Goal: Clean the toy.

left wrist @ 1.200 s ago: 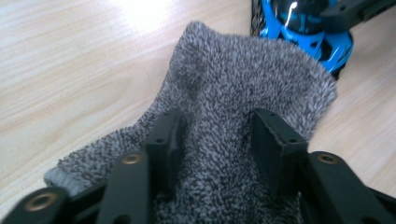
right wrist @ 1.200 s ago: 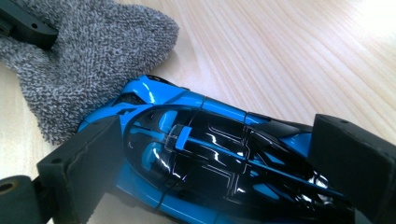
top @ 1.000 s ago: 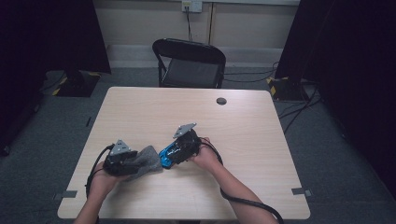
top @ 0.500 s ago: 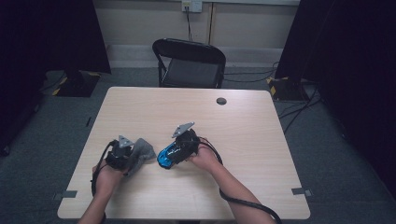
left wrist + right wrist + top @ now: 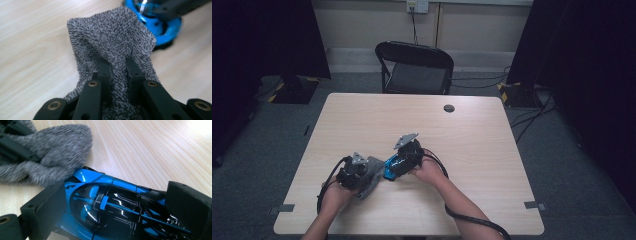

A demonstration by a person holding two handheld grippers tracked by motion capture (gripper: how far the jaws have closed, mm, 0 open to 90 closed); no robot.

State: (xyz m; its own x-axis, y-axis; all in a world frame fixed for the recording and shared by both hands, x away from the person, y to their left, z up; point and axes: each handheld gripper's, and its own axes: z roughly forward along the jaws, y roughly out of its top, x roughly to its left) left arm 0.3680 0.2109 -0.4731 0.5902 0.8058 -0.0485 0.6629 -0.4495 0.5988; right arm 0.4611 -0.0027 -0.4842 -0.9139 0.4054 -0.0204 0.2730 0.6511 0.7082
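- Two hand-held grippers meet near the front-middle of the table (image 5: 492, 150), low in the high view.
- Left hand-held gripper (image 5: 117, 72): its jaws are pinched narrow on a grey terry cloth (image 5: 112, 45), the fabric bunched between them and spilling forward toward 12 o'clock.
- Left hand (image 5: 334, 195): the forearm comes in from 6 o'clock, and the tool points toward 2 o'clock, at the car.
- Blue toy car (image 5: 112, 205): it sits just at 3 o'clock of the cloth; the cloth's edge touches its nose.
- Right hand-held gripper (image 5: 398, 165): its jaws grip the car across its flanks.
- Right hand (image 5: 428, 172): the forearm enters from 5 o'clock, with the tool aimed toward 8 o'clock.
- Likely step: wiping the car. Done well, the right side stays steady while the cloth drags lightly over the bodywork, without shoving the car out of its clamp.
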